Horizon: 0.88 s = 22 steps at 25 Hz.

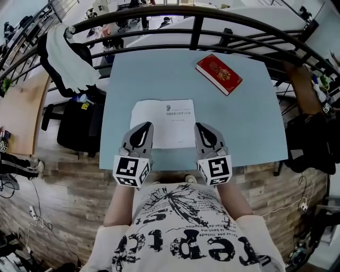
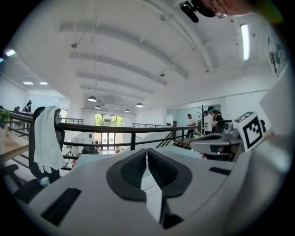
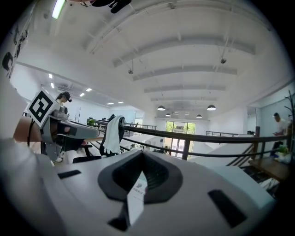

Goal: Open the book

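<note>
evidently the opening is not yet under way: the red book [image 1: 219, 74] is lying closed, cover up, at the far right of the pale blue table [image 1: 133, 79], well apart from both tools. the left gripper [image 1: 143, 127] and the right gripper [image 1: 204, 128] are hovering side by side over the near edge, each with its jaws pressed together and nothing gripped; only the white printed sheet [image 1: 164, 119] below is showing through the slit behind the tips. the next move is probably calling for a reach to the far right, with jaws parting to catch the cover's free edge. nothing is blocking that path; a black railing [image 1: 159, 13] is curving beyond the table, and a white cloth [image 1: 66, 53] is hanging at the far left.
</note>
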Each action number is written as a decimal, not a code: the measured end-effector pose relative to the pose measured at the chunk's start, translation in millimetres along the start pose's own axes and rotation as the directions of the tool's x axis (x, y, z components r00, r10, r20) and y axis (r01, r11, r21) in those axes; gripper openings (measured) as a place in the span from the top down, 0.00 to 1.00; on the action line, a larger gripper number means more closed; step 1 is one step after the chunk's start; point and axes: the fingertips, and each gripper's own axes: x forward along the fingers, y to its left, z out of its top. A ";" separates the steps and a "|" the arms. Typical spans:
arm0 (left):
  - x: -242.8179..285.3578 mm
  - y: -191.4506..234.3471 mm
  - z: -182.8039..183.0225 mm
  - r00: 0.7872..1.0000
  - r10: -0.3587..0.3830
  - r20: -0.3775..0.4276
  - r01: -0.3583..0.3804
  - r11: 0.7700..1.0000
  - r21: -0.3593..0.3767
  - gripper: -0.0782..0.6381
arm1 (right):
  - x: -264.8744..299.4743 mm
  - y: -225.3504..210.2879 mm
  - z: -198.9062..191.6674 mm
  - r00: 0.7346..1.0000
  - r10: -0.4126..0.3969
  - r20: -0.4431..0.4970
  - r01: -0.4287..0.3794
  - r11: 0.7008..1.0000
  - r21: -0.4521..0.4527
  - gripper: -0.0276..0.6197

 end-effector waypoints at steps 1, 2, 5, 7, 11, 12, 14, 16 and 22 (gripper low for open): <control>0.5 -2.7 -0.6 1.000 -0.002 -0.001 0.002 1.000 -0.008 0.85 | -1.7 -2.0 0.4 1.000 0.000 0.001 0.000 1.000 0.003 0.94; 0.8 -5.1 -0.2 1.000 -0.004 0.001 0.004 1.000 -0.013 0.85 | -2.9 -4.0 1.9 1.000 0.001 0.007 -0.001 1.000 0.007 0.94; 1.0 -8.2 2.6 1.000 -0.003 0.008 0.003 1.000 -0.009 0.85 | -3.5 -8.0 6.8 1.000 -0.002 0.031 0.002 1.000 0.009 0.94; 1.1 -8.4 4.0 1.000 0.002 0.013 -0.002 1.000 -0.008 0.85 | -3.1 -9.4 7.6 0.999 -0.004 0.037 0.004 1.000 0.010 0.94; 1.9 -8.5 3.4 1.000 0.002 0.008 -0.002 1.000 -0.013 0.85 | -2.8 -7.6 5.5 0.999 0.011 0.032 -0.011 1.000 0.013 0.94; 2.1 -8.5 3.5 1.000 0.001 0.008 -0.001 1.000 -0.013 0.85 | -2.7 -7.1 5.1 0.999 0.015 0.031 -0.015 1.000 0.011 0.94; 1.6 -8.7 4.2 1.000 0.001 0.009 0.000 1.000 -0.012 0.85 | -2.5 -5.8 5.0 0.999 0.022 0.030 -0.022 1.000 0.009 0.94; 0.9 -9.1 4.6 1.000 0.003 0.009 -0.002 1.000 -0.009 0.85 | -2.5 -5.8 5.8 0.999 0.022 0.034 -0.023 1.000 0.011 0.94; 2.0 -9.3 1.3 1.000 0.026 -0.014 -0.026 1.000 -0.003 0.85 | -3.6 -10.7 12.9 0.998 0.005 0.065 -0.007 1.000 0.026 0.94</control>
